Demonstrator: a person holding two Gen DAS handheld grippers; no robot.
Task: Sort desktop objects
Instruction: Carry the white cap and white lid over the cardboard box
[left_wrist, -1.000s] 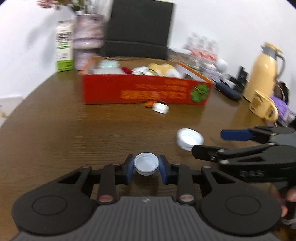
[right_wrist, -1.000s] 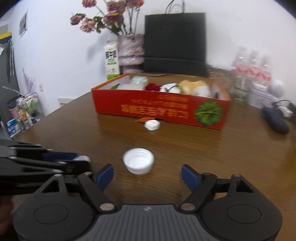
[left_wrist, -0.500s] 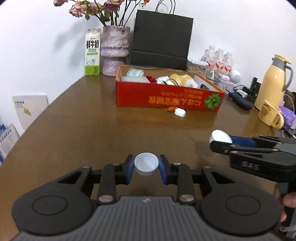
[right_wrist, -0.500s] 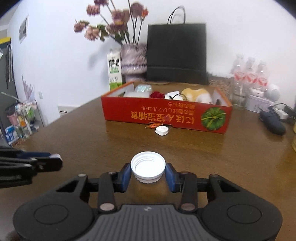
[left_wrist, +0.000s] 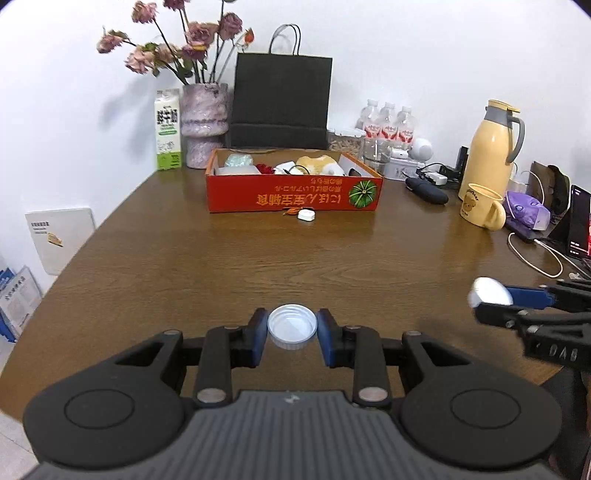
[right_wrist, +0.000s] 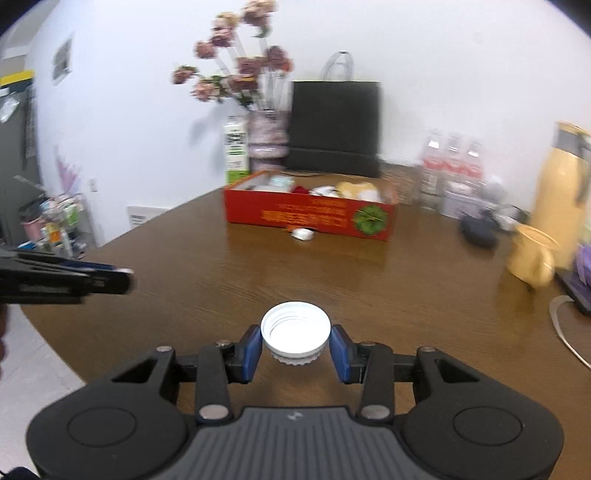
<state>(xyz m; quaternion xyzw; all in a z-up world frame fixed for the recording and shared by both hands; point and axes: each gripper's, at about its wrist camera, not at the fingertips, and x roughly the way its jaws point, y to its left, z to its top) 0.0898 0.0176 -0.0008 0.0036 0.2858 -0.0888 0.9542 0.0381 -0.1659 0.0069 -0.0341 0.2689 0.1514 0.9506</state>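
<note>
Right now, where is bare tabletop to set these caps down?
Free: the wide wood between the grippers and the red box, clear to the left edge. Avoid the white case by the box. Crowded: the right side, with yellow mug, charging cable, flask.

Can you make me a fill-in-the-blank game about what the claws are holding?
1. Each claw holds a white bottle ___.
2. The red box stands in front of a ___ paper bag.
3. The yellow mug stands beside a yellow ___.
4. The vase holds dried ___.

Missing words: cap; black; thermos jug; flowers
</note>
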